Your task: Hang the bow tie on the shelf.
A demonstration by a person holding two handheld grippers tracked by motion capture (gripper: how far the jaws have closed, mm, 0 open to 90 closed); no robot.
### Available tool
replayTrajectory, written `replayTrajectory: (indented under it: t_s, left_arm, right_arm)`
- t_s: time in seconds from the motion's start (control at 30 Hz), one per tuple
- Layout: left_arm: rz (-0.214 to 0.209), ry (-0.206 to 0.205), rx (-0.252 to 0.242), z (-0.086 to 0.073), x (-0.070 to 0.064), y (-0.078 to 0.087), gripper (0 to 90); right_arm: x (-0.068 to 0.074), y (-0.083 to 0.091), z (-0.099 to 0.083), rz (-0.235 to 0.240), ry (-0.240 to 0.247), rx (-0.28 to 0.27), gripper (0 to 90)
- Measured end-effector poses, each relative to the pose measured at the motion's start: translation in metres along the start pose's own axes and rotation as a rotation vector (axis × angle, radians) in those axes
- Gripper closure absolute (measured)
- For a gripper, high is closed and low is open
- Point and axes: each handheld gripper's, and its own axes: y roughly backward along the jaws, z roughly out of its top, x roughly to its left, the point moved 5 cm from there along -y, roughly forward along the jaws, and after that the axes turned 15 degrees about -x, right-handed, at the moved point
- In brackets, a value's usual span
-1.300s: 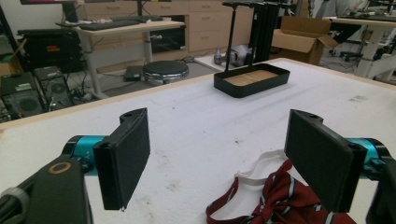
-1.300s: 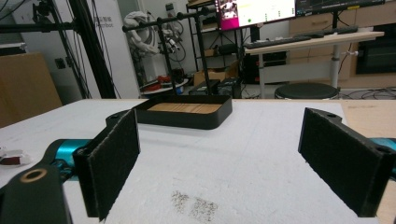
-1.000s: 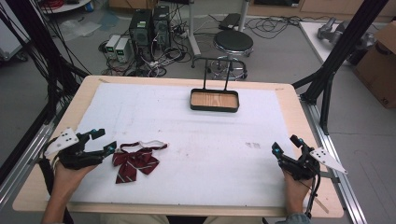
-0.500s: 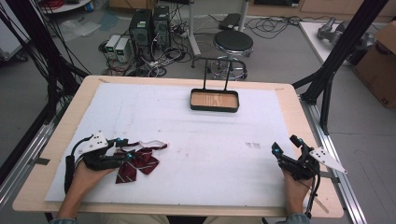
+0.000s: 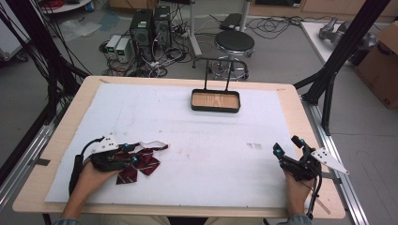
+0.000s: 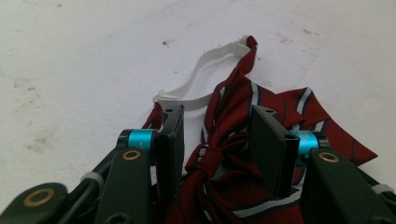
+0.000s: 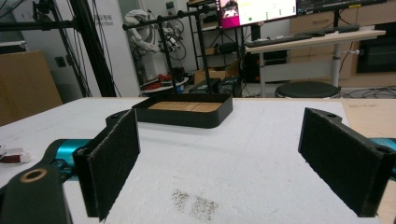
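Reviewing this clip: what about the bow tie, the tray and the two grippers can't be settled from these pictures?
- Bow tie: near end cut off by the left gripper view's bottom edge; whether the left gripper pads touch the cloth is unclear.
- Tray: rear floor hidden by its front wall in the right gripper view.
- Right gripper: too small in the high view to read detail.

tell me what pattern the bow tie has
Dark red bow tie with navy-and-white stripes, clearest in the left gripper view.

On my desk (image 5: 300, 112) I count one dark red striped fabric bow tie (image 5: 141, 161) with a white strap, one black-rimmed wooden tray (image 5: 215, 101), and two hand-held grippers: left (image 5: 133, 156), right (image 5: 286, 150).
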Motion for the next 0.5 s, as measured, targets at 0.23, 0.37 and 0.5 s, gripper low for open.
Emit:
replayTrajectory:
  t_s: [0.23,0.37,0.5]
  left_arm:
    - [-0.001,0.004,0.064,-0.0030,0.0008,-0.0051,57.2]
    - [-0.005,0.002,0.087,-0.0042,0.0002,-0.0073,61.0]
    - [-0.001,0.012,0.095,-0.0044,0.0011,-0.0075,65.8]
  right_arm:
    - [0.0001,0.0004,0.0001,-0.001,-0.003,0.001,11.8]
    - [0.0002,0.0007,0.0000,-0.001,-0.004,0.002,11.8]
    - [0.0003,0.0008,0.0001,-0.001,-0.004,0.001,11.8]
